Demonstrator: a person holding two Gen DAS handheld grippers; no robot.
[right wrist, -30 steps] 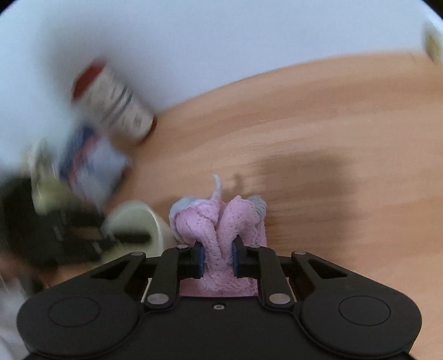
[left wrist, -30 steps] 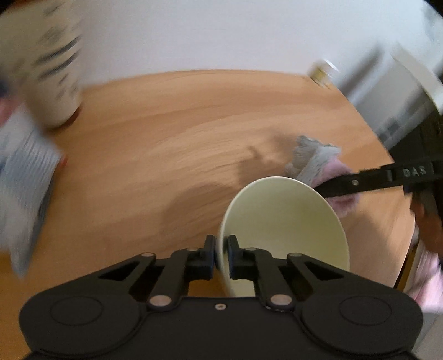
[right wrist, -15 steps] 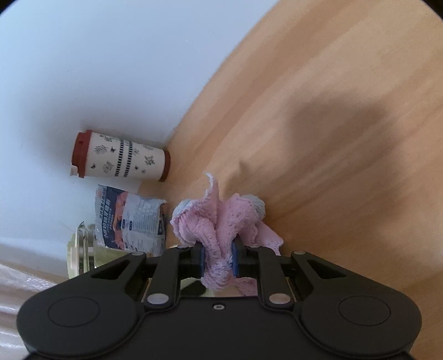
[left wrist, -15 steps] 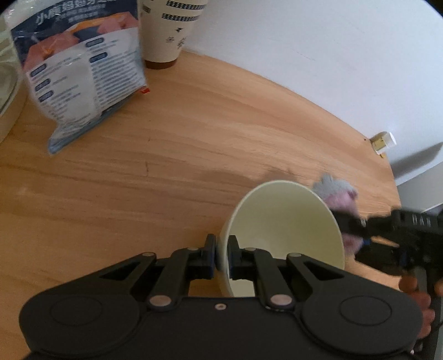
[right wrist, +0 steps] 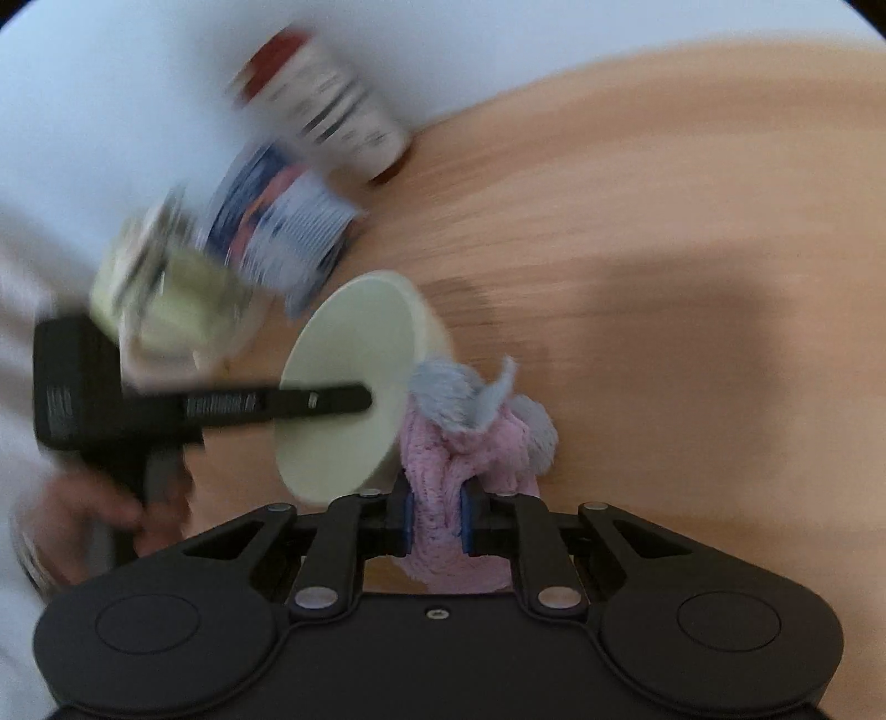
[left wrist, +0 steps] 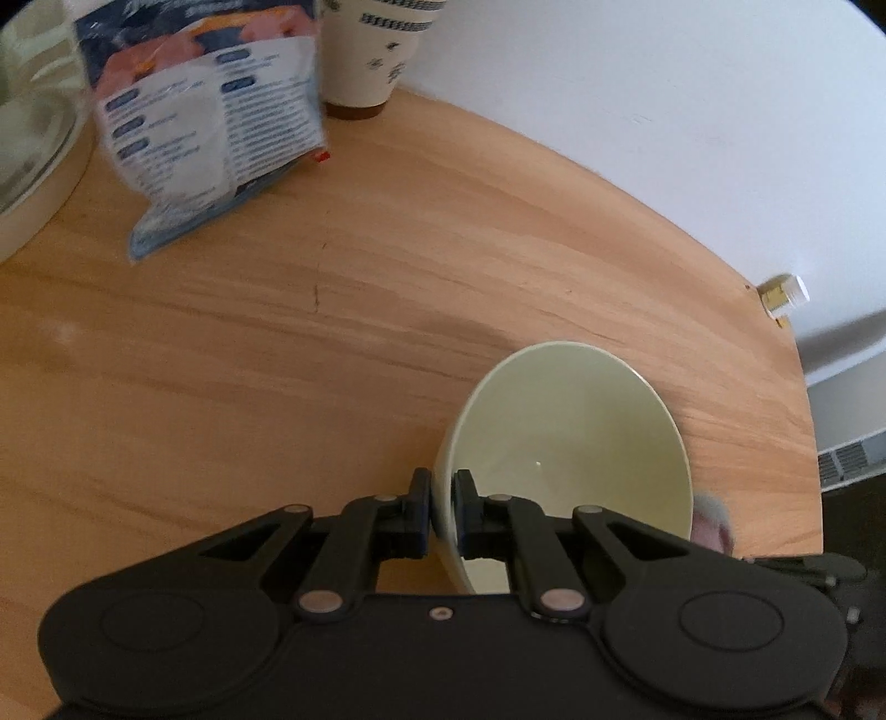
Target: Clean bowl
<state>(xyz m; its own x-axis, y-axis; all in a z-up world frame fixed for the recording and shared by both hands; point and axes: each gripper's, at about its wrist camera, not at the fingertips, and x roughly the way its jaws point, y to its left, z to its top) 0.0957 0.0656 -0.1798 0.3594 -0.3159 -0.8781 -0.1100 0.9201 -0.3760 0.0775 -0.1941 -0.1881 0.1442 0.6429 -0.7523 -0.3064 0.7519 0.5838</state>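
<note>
A pale green bowl (left wrist: pixel 576 443) is held tilted above the wooden table (left wrist: pixel 277 360). My left gripper (left wrist: pixel 441 512) is shut on its rim, one finger inside and one outside. My right gripper (right wrist: pixel 434 518) is shut on a pink and grey cloth (right wrist: pixel 470 437). In the right wrist view the bowl (right wrist: pixel 349 387) is just left of the cloth, its outer wall touching or nearly touching it, with the left gripper's finger (right wrist: pixel 277 401) across its mouth. In the left wrist view a bit of the cloth (left wrist: pixel 711 526) shows behind the bowl's right rim.
A blue and white snack bag (left wrist: pixel 210 122) and a patterned paper cup (left wrist: pixel 376 50) stand at the table's far left by the white wall. A pale dish (left wrist: pixel 27 149) is at the left edge. A small fitting (left wrist: pixel 783 293) sits at the table's right rim.
The right gripper has swung back with the cloth close to the bowl's outer side. The left gripper still holds the bowl tilted; its view shifted slightly.
</note>
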